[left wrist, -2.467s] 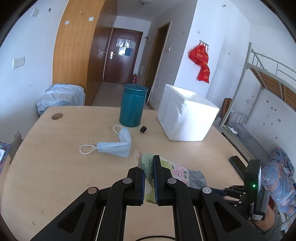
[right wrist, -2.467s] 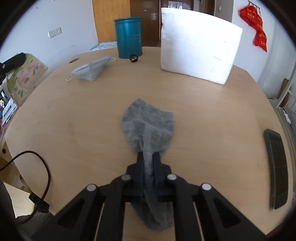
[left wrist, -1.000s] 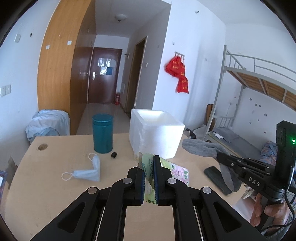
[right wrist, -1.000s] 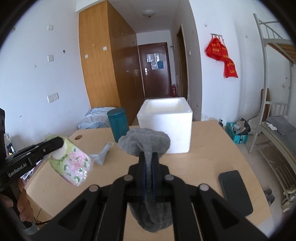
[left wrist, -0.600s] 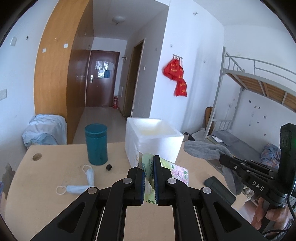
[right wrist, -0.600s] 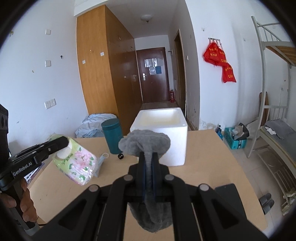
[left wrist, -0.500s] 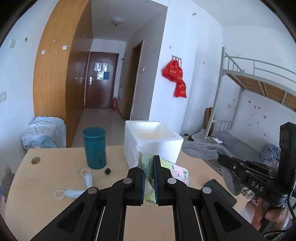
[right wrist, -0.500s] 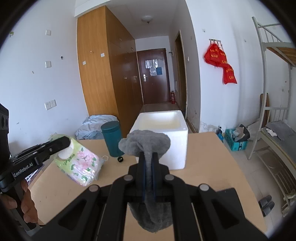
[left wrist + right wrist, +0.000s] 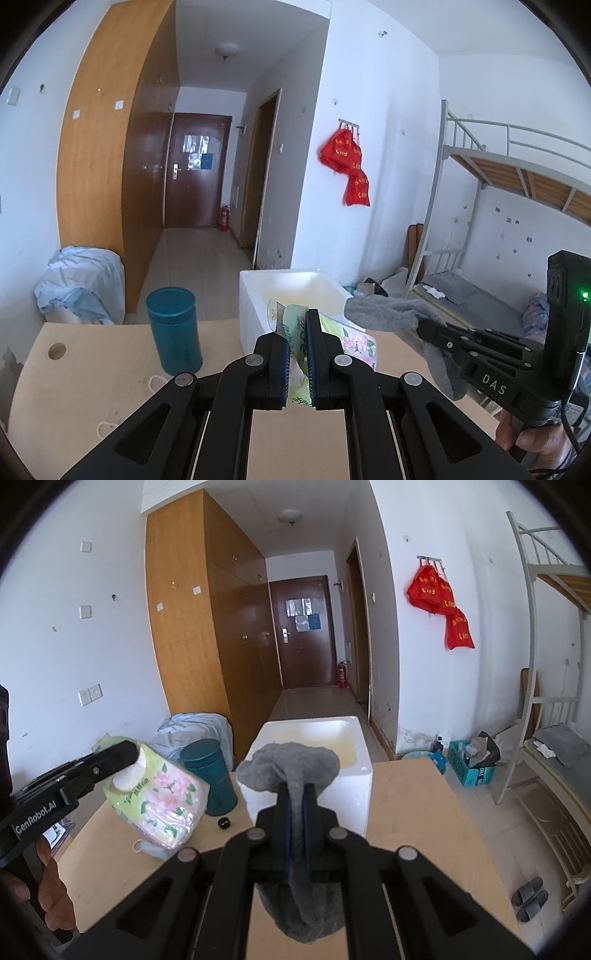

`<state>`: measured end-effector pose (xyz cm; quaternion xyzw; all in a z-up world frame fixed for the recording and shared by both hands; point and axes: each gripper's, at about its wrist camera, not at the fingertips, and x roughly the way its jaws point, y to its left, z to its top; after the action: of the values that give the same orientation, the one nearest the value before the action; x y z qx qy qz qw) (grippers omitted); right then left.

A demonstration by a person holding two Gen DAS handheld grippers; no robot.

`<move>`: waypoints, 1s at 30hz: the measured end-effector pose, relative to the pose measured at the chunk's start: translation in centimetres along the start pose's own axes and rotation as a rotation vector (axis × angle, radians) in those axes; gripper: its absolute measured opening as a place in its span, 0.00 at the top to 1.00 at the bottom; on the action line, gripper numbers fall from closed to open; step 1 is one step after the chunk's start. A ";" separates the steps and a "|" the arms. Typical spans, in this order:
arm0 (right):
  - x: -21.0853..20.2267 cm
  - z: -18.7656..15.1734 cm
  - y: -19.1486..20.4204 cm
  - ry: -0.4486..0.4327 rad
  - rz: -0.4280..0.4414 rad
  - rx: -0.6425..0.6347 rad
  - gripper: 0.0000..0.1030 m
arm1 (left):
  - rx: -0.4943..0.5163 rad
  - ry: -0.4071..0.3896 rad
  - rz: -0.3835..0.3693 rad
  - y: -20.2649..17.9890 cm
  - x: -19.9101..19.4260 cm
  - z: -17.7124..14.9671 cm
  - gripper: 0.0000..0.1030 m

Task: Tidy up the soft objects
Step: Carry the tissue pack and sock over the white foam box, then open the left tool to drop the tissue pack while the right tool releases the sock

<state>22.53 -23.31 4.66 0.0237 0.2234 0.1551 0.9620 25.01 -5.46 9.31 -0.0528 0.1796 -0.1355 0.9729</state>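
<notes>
Right wrist: right tool [image 9: 297,805] clamps gray cloth [image 9: 291,766] (left tool [image 9: 297,339] grips tissue pack [image 9: 356,343])

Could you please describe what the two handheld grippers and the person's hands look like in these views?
Both grippers are matte black linkages with round silver pivot pins and blue finger pads. The left gripper reads "GenRobot.AI" in white; the right gripper reads "DAS", with a black box showing a green light and a black cable. The left hand and right hand are bare.

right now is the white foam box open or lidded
Open. The white foam box has no lid; both wrist views look down onto its bare pale inner walls. Whether anything lies at the bottom cannot be told.
</notes>
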 end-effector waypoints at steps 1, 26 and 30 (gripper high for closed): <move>0.3 0.1 0.1 0.001 0.000 0.001 0.93 | 0.001 0.001 0.000 0.0 0.3 0.2 0.92; 9.6 3.7 -1.3 0.042 -0.036 0.026 0.93 | -0.010 0.066 -0.025 2.8 14.3 2.9 0.92; 10.4 4.0 -1.5 0.049 -0.036 0.035 0.93 | 0.011 0.075 -0.037 2.5 15.9 3.1 0.92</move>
<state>33.58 -21.45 3.65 0.0327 0.2500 0.1343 0.9583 41.04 -7.36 6.46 -0.0458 0.2142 -0.1564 0.9631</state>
